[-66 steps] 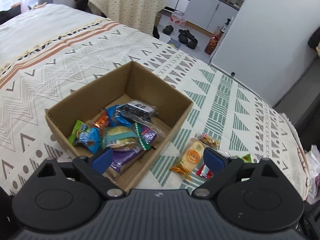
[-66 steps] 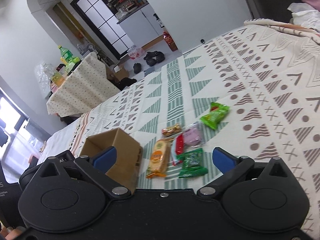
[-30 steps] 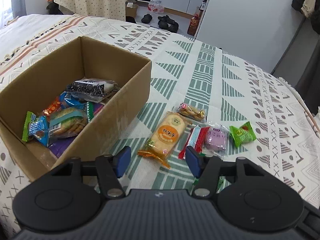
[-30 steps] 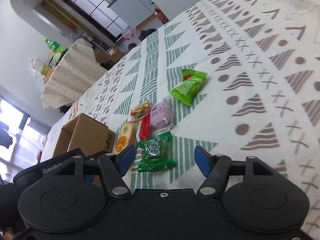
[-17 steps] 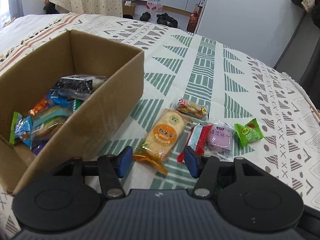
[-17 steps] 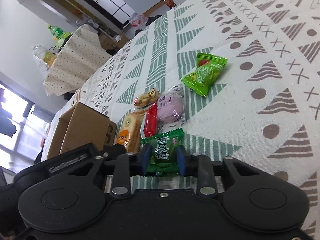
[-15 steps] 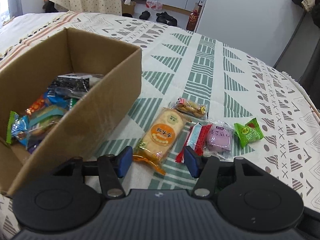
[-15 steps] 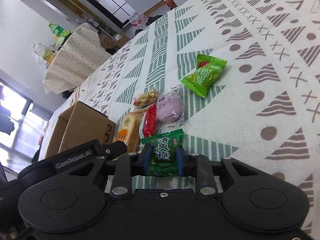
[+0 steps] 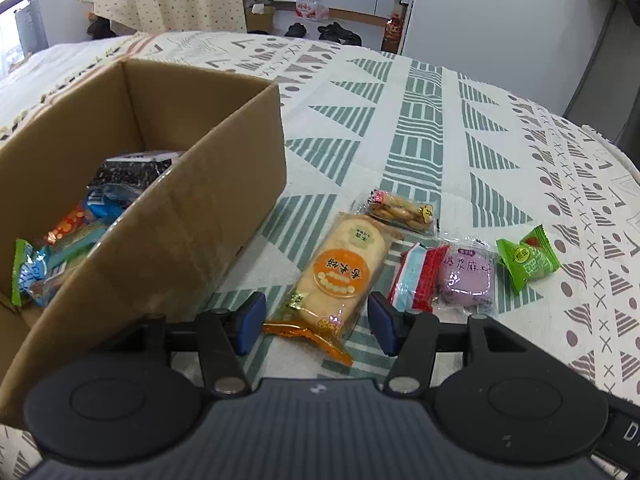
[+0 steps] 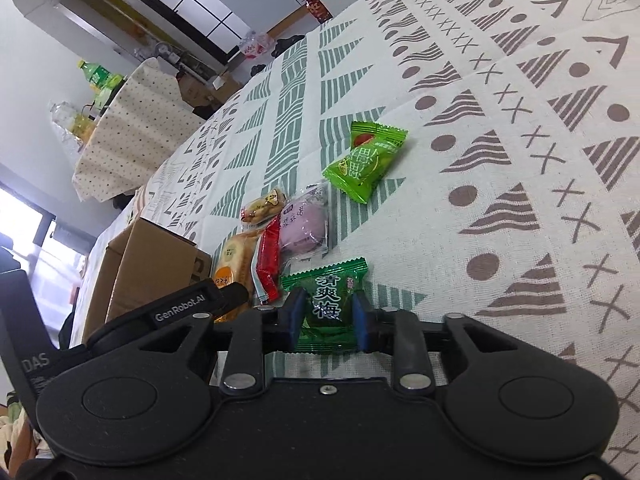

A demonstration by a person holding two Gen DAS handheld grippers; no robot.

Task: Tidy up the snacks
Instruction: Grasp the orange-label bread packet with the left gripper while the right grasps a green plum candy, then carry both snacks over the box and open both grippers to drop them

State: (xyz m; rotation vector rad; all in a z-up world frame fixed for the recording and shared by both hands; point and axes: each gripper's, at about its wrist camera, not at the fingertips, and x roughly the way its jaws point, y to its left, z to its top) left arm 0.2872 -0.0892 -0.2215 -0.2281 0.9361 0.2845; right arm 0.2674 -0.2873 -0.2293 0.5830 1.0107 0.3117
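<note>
My left gripper point(image 9: 316, 324) is open, and its blue pads straddle the near end of the orange rice-cracker packet point(image 9: 344, 272) without touching it. The cracker packet lies on the patterned cloth beside the cardboard box point(image 9: 180, 220), which holds several wrapped snacks point(image 9: 120, 184). To its right lie a small biscuit packet point(image 9: 400, 210), a red packet point(image 9: 418, 280), a purple mochi point(image 9: 466, 280) and a light green candy point(image 9: 526, 260). My right gripper point(image 10: 329, 316) has its pads pressed on a dark green plum packet point(image 10: 326, 292), and its jaws are opening slightly.
The patterned cloth point(image 9: 420, 128) stretches far and right of the snacks. In the right wrist view the left gripper's body point(image 10: 180, 304) sits just left of my right gripper, in front of the box point(image 10: 152, 264). A cloth-covered table point(image 10: 132, 128) stands beyond the bed.
The right gripper closed onto the dark green packet, which earlier lay loose between wide jaws. The left gripper came lower and nearer the cracker packet, its jaws a little narrower.
</note>
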